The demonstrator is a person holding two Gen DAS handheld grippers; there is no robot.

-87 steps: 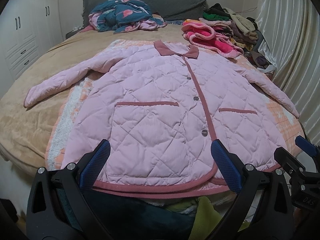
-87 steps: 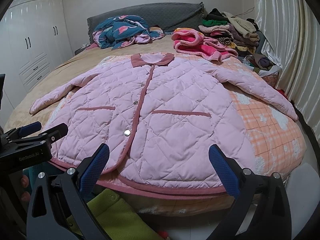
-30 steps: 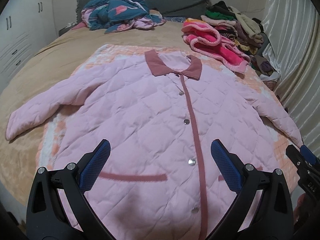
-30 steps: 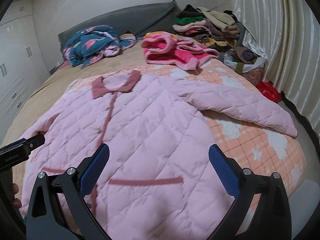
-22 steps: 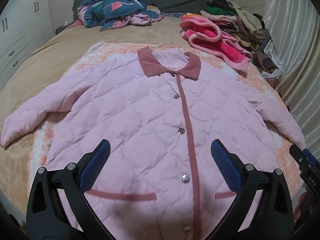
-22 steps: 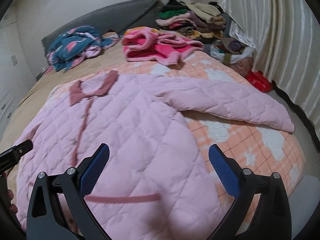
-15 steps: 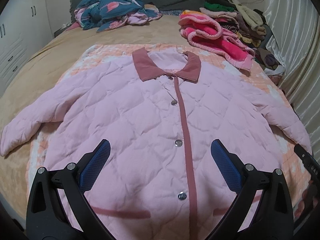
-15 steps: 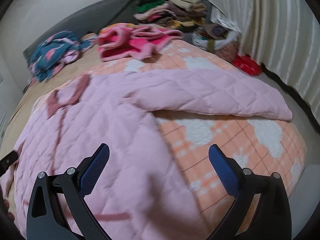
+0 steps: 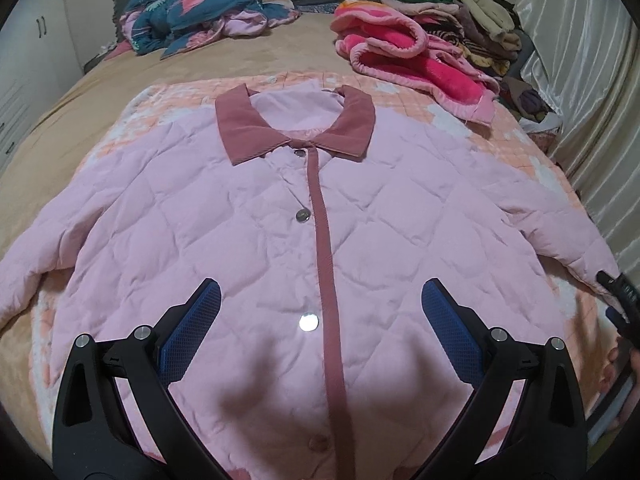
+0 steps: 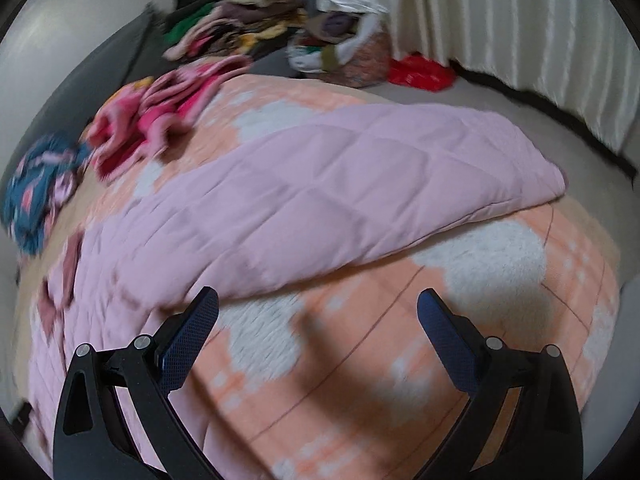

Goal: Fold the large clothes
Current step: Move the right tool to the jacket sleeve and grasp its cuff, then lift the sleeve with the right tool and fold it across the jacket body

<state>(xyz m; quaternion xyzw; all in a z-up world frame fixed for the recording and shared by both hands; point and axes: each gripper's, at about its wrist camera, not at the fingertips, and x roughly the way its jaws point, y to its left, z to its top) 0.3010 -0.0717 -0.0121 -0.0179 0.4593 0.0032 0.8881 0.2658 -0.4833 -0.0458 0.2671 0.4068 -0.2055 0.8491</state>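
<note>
my left claw (image 9: 320, 320) hangs spread over the pink quilted jacket (image 9: 248, 216); my right claw (image 10: 318, 320), spread, frames its sleeve (image 10: 360, 184) mid-frame.

The right hand-held gripper (image 10: 318, 310) is wide open above an orange and white blanket (image 10: 360, 360). Just past its blue fingers (image 10: 188, 338), one sleeve (image 10: 360, 184) of the pink jacket (image 10: 132, 260) lies flat on the blanket. The picture is blurry
</note>
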